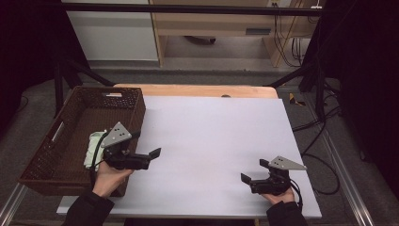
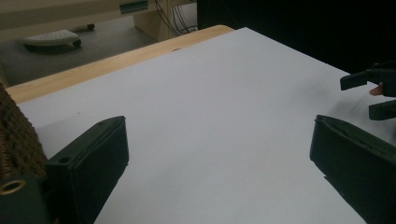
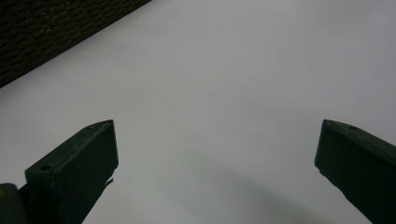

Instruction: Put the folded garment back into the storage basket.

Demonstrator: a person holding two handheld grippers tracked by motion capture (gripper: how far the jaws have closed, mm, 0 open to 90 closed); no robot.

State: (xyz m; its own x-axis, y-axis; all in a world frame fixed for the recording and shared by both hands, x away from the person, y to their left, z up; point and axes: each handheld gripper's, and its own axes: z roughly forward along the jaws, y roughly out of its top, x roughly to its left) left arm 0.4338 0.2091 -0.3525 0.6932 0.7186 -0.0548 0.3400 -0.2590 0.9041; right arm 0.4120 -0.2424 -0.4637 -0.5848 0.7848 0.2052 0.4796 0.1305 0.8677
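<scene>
The folded pale-green cloth [image 1: 95, 147] in the brown woven basket [image 1: 51, 155] lies just behind the left gripper [image 1: 149, 155]; both the left and the right gripper [image 1: 251, 172] gape empty.

Count on inspection: two handheld grippers, the left gripper [image 1: 149, 151] and the right gripper [image 1: 254, 171], each with two black jaws set apart. One brown woven basket [image 1: 56, 141]. One pale green cloth [image 1: 94, 146] inside it. One white board [image 1: 211, 141] on one wooden table [image 1: 197, 90].
</scene>
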